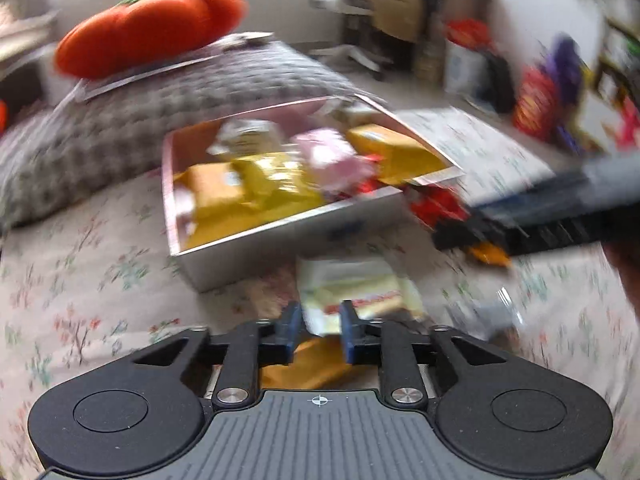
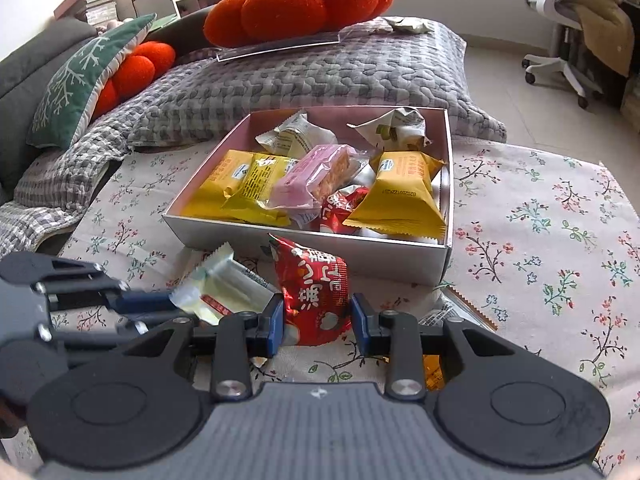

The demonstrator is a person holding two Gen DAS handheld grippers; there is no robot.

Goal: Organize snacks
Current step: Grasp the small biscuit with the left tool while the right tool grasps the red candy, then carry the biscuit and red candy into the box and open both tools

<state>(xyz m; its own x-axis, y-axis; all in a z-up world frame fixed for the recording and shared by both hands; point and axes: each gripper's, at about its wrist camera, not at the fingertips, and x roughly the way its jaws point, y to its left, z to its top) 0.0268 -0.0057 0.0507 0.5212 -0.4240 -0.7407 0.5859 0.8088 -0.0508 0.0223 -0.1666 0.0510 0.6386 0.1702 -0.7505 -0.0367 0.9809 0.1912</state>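
Snacks: most are sitting piled inside the box point(image 2: 400, 258) — yellow packets point(image 2: 400, 196), a pink bar point(image 2: 312, 178), pale wrappers at the back.
Box: resting on the floral cloth point(image 2: 560, 220), just in front of the grey quilted cushion point(image 2: 320, 76); landmark for everything below.
Red packet point(image 2: 316, 292): standing on the cloth just outside the box's near wall.
Right gripper point(image 2: 318, 320): jaws are straddling the red packet, left pad touching it, right pad looking just clear; cannot tell if the grip is clenched.
White-green packet point(image 2: 216, 288): lying near the box's front-left corner, beside the red packet.
Left gripper point(image 1: 320, 326): jaws are closing on the near edge of the white-green packet point(image 1: 356, 292); left view is motion-blurred, so firm contact is unclear.
Orange pumpkin pillow point(image 2: 300, 4): sitting on the cushion, well behind the box.
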